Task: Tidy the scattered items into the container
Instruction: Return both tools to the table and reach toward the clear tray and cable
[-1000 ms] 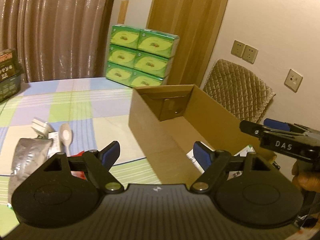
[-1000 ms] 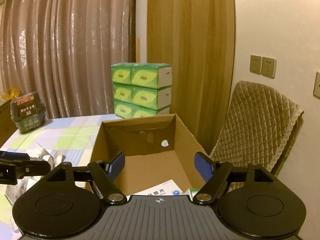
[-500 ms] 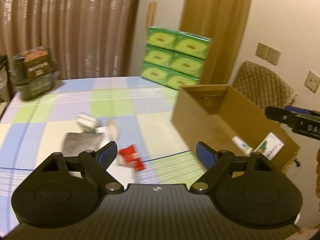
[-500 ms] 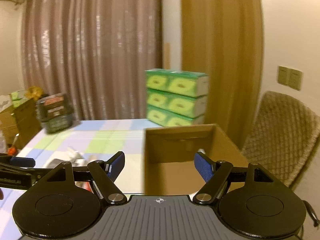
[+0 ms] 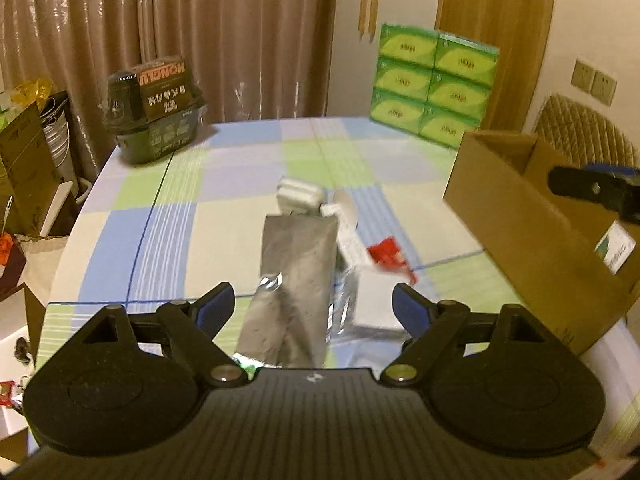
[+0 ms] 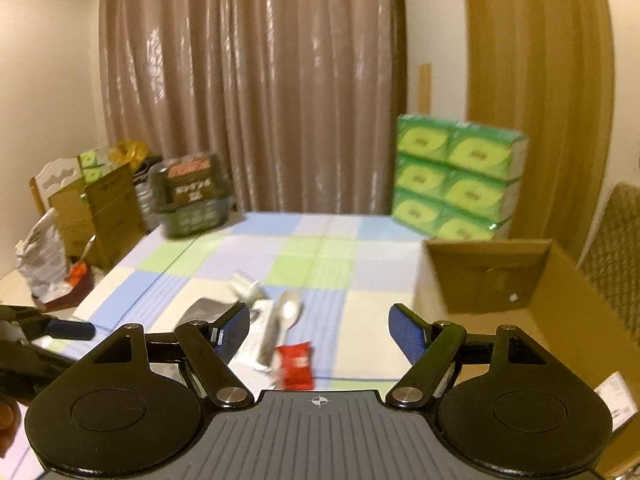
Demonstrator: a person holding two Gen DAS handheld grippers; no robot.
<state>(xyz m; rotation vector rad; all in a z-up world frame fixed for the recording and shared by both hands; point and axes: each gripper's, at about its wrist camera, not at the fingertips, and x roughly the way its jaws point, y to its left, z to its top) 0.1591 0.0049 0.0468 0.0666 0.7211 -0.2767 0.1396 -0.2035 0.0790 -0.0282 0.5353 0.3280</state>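
Scattered on the checked tablecloth lie a silver foil pouch [image 5: 296, 272], a small white pack [image 5: 298, 196], a wrapped spoon [image 5: 348, 216], a red packet [image 5: 388, 256] and a flat white packet [image 5: 376, 300]. My left gripper [image 5: 312, 304] hovers open over the near end of the pouch, holding nothing. The open cardboard box [image 5: 520, 232] stands to the right with printed packets inside. My right gripper [image 6: 320, 322] is open and empty above the red packet [image 6: 294, 362] and spoon [image 6: 286, 316], with the box [image 6: 500, 280] on its right.
A stack of green tissue packs [image 5: 434, 84] stands at the table's far right. A dark basket holding a brown box [image 5: 154, 112] sits at the far left corner. A quilted chair back [image 5: 584, 132] is behind the box; bags and cartons [image 6: 80, 220] crowd the floor left.
Both views have swung left, away from the cardboard box and toward the scattered items. The box has slid to the right edge, and the pouch now lies between the left fingers.
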